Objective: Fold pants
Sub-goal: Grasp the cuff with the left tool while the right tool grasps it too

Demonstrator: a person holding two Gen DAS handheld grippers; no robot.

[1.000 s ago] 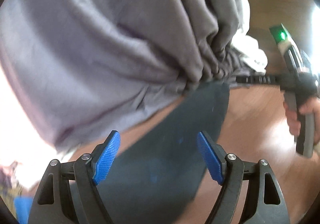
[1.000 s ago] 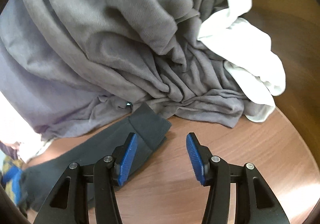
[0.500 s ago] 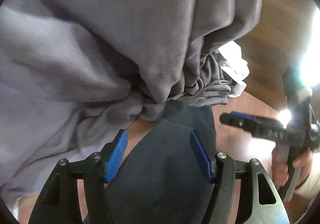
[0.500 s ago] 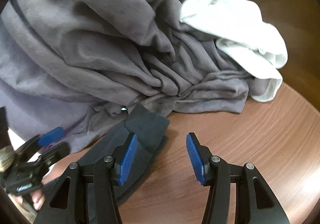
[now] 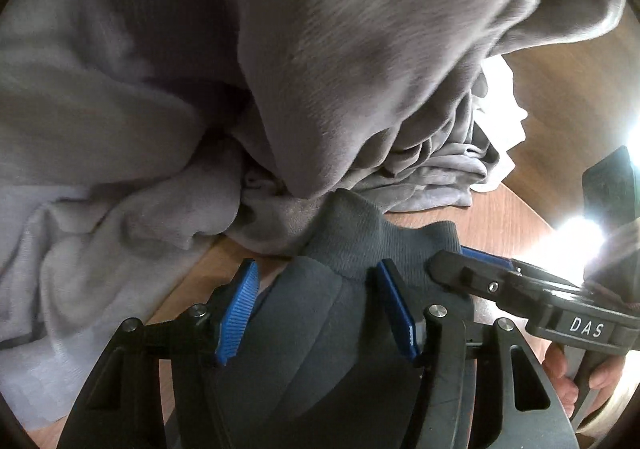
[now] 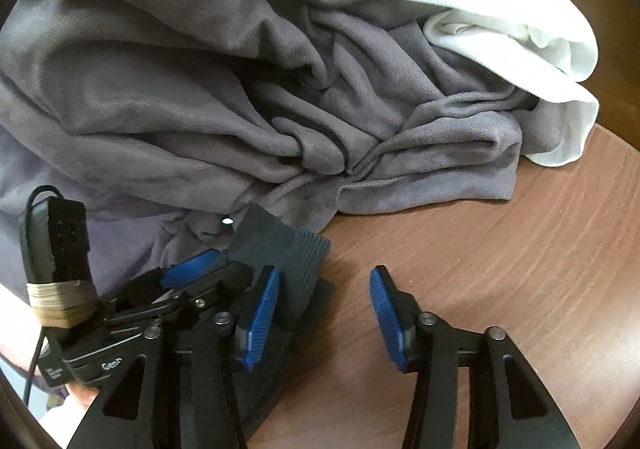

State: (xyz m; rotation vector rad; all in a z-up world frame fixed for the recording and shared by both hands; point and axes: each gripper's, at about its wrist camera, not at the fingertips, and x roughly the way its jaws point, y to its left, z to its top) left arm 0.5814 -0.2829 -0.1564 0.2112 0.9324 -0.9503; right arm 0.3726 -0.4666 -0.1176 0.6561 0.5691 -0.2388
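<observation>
L wrist view: left gripper (image 5: 316, 307), 2 blue ribbed pads, jaws closing w/ dark grey pants (image 5: 320, 329) between them, pads not clearly pressing the cloth. Pants' ribbed knit cuff at 12 o'clock of the pads, smooth matte leg fabric running down to 6. Only this view shows the hand (image 5: 576, 373) on the other tool's handle at 4 o'clock, plus glare at 3. R wrist view: right gripper (image 6: 324, 309), 2 blue pads, jaws closing over bare wood-grain table (image 6: 500, 249); its left pad lies right at the cuff edge, no cloth between the pads. Only here: 1 white cloth (image 6: 500, 21) in full at 1 o'clock, crumpled. 1 soft lilac-grey fleece heap (image 6: 200, 89) at 11–12, overlapping the cuff.
</observation>
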